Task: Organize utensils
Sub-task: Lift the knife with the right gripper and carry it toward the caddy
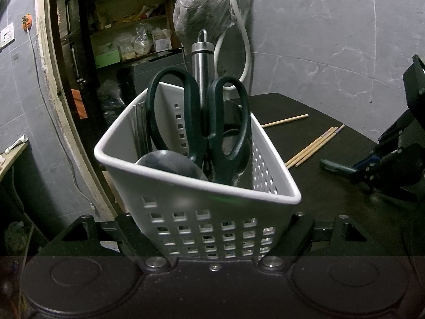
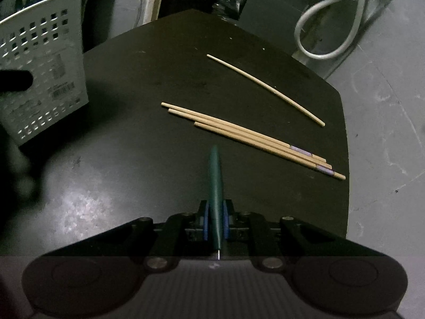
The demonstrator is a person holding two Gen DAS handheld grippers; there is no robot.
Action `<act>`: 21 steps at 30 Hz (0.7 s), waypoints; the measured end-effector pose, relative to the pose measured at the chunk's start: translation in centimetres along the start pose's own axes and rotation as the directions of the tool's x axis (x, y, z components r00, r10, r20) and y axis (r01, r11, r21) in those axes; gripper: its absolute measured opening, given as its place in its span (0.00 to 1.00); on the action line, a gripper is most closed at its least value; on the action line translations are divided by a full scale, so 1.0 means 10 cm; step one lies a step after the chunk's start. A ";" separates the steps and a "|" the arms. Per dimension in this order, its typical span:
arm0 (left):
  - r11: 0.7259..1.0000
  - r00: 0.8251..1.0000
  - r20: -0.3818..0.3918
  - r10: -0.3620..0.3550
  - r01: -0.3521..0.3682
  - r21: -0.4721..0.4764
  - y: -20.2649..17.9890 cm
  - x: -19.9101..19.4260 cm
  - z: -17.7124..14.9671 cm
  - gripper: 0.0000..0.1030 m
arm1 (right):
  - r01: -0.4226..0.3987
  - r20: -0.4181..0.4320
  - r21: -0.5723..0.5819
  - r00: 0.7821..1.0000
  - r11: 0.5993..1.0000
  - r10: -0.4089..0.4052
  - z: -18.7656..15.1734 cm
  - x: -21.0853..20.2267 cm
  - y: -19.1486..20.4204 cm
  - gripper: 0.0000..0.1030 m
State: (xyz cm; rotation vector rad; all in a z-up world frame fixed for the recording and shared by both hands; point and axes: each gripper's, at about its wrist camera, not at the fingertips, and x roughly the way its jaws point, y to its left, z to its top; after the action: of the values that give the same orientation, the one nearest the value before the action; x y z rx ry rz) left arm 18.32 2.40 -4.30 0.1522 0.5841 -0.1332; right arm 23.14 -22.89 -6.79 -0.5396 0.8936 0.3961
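A white perforated basket [image 1: 202,194] sits between the fingers of my left gripper [image 1: 215,236], which is shut on its lower walls. Dark green scissors [image 1: 202,122], a steel handle [image 1: 202,61] and a dark spoon bowl [image 1: 170,163] stand inside it. My right gripper [image 2: 215,212] is shut on a green-handled utensil [image 2: 215,175]; its blue pads [image 2: 205,220] press both sides and the handle points forward over the black table [image 2: 119,146]. Three wooden chopsticks [image 2: 247,138] lie together ahead, with a thinner single stick [image 2: 268,87] beyond them. The basket [image 2: 42,79] stands far left.
The table's right edge [image 2: 345,138] drops to a grey tiled floor. A white hose [image 2: 332,26] loops behind the table. In the left wrist view, cluttered shelves [image 1: 127,34] and a plastic bag [image 1: 202,8] stand behind the basket, with the right gripper [image 1: 372,167] at right.
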 end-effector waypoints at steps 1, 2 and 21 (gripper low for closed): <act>1.000 1.000 0.000 0.000 0.000 0.000 0.00 0.00 0.00 0.80 | -0.013 -0.004 0.021 1.000 1.000 0.013 0.00 0.01 -0.05 0.11; 1.000 1.000 0.000 0.000 0.000 0.000 0.00 0.00 0.00 0.80 | -0.032 -0.010 0.047 0.999 0.998 0.033 0.01 0.02 -0.10 0.12; 1.000 1.000 0.000 0.001 -0.001 -0.001 0.01 0.00 0.00 0.80 | -0.179 -0.062 0.120 0.980 0.977 0.187 0.11 0.10 -0.32 0.12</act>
State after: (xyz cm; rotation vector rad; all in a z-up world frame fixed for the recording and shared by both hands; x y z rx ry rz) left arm 18.29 2.46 -4.27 0.1515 0.5837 -0.1321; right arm 26.07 -24.72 -6.15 -0.3696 1.0341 0.4917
